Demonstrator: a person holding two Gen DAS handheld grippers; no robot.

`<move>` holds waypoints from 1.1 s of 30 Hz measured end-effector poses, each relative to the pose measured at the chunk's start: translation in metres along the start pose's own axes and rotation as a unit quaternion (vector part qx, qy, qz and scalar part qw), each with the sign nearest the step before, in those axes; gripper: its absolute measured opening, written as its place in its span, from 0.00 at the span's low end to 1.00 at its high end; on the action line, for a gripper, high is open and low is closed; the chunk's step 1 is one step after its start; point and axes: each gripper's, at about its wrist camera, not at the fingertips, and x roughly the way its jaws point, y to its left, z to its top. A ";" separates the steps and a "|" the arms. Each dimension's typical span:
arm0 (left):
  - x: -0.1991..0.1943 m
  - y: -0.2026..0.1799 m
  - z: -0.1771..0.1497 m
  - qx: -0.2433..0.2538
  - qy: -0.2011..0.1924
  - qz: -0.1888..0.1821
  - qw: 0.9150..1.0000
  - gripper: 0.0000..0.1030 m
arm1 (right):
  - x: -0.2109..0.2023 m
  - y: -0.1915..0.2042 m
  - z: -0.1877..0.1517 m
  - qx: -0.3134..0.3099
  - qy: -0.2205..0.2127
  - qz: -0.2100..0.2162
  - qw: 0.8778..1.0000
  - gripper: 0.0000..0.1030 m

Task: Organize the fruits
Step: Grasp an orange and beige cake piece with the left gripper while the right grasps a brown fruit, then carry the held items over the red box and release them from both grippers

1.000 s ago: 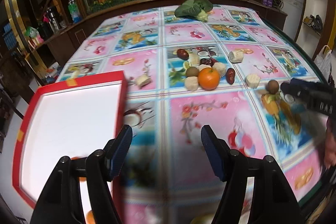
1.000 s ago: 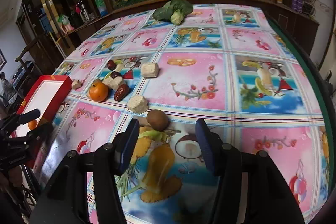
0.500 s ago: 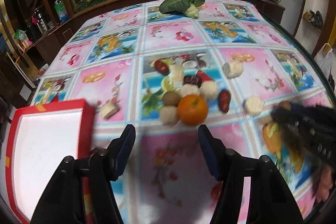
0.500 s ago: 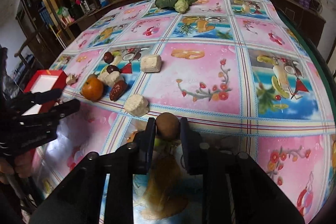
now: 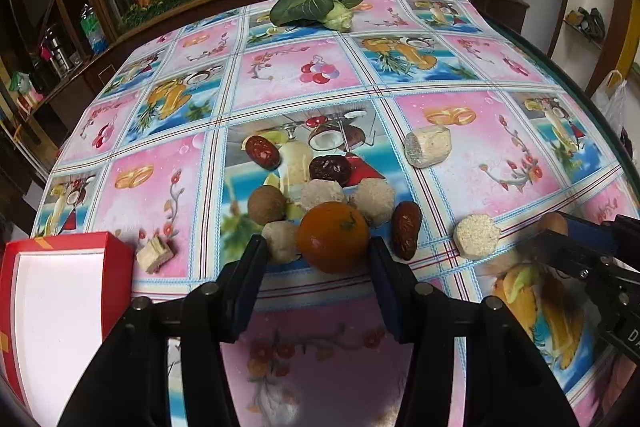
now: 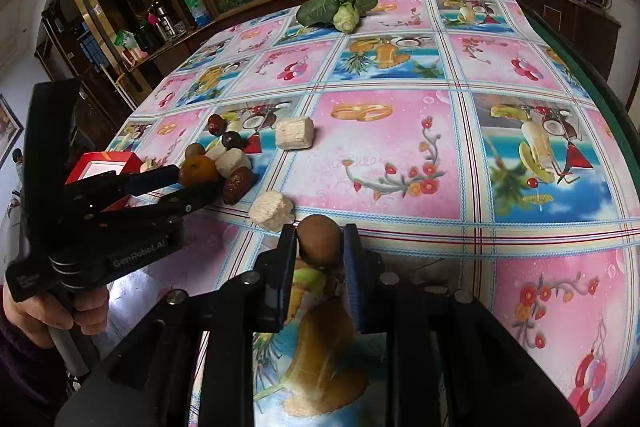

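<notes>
Grasping is the step in hand, on both sides at once. Our right tool [image 6: 320,247] has its jaws pressed against a small round brown fruit [image 6: 319,238], matte and rough-skinned, resting on the glossy printed cloth of the table [image 6: 400,155]. Our left tool [image 5: 316,251] stands with its jaws apart, straddling the orange [image 5: 333,237], which is smooth, shiny and dimpled; a pale rough ball [image 5: 282,241] sits just inside the left jaw, touching the orange. Beside them lie wrinkled dark-red dates [image 5: 405,231] and crumbly pale chunks [image 5: 477,235]. We judge the next move calls for closing the left tool on the orange alone without catching that ball, then carrying the fruit to the red box [image 5: 116,259] with its white inside, at the table's left edge.
</notes>
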 end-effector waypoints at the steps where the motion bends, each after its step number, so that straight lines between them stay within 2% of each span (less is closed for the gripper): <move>1: 0.004 0.003 0.001 -0.009 0.007 -0.004 1.000 0.53 | 0.000 0.000 0.000 0.000 0.000 0.001 1.000 0.24; 4: 0.009 0.011 0.006 -0.034 0.013 -0.025 0.999 0.53 | 0.000 0.000 0.000 0.000 -0.003 -0.001 1.000 0.24; 7: 0.010 0.008 0.007 -0.033 0.007 -0.027 0.999 0.48 | 0.001 0.000 0.000 0.001 -0.003 -0.006 1.000 0.24; 13: 0.000 0.011 -0.002 -0.050 0.000 -0.028 0.998 0.47 | 0.000 -0.006 0.001 0.005 -0.010 -0.011 1.000 0.24; 20: -0.080 0.029 -0.033 -0.066 -0.076 -0.012 0.995 0.47 | -0.006 -0.012 0.004 0.017 -0.034 -0.007 0.999 0.24; 25: -0.129 0.065 -0.074 -0.086 -0.104 0.026 0.991 0.47 | -0.011 -0.008 0.002 0.023 -0.045 -0.005 0.999 0.24; 29: -0.143 0.096 -0.104 -0.114 -0.105 0.067 0.986 0.47 | -0.018 0.024 -0.003 0.004 -0.066 0.003 0.998 0.24; 33: -0.151 0.131 -0.125 -0.148 -0.103 0.089 0.980 0.47 | -0.010 0.085 -0.012 -0.021 -0.069 0.053 0.996 0.25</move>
